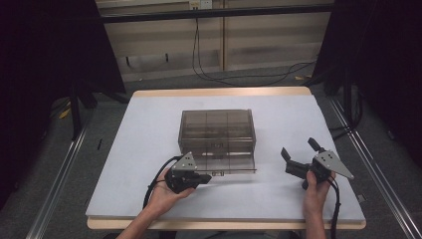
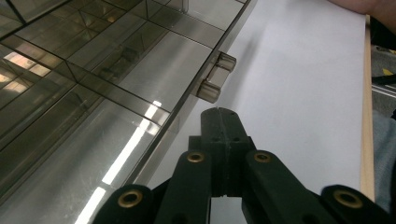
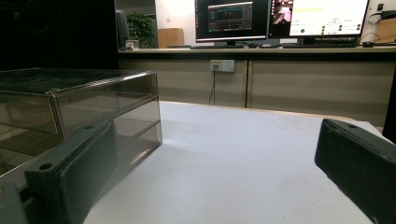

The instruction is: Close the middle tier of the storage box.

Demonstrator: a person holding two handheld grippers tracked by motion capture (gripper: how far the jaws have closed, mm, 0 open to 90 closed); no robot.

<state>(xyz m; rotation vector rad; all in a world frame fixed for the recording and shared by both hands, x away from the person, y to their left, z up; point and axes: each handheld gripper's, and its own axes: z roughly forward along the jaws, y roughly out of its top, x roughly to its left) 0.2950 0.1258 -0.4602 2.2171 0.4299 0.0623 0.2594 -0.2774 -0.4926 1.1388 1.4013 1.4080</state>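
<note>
Lab, monitors [image 3: 280, 21] on bench, black curtains [image 1: 45, 59]

No readable text, labels — none legible

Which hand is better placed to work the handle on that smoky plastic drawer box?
Left. The left hand-held gripper, jaws shut, sits at the drawer box's front edge, pointing at the small handle. The right hand-held gripper stands open, off to the side.

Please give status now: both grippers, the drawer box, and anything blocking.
Left gripper shut, holds nothing, just short of the drawer handle. Right gripper open, off to the side. Smoky drawer box has its bottom drawer pulled out. Nothing in the way.
</note>
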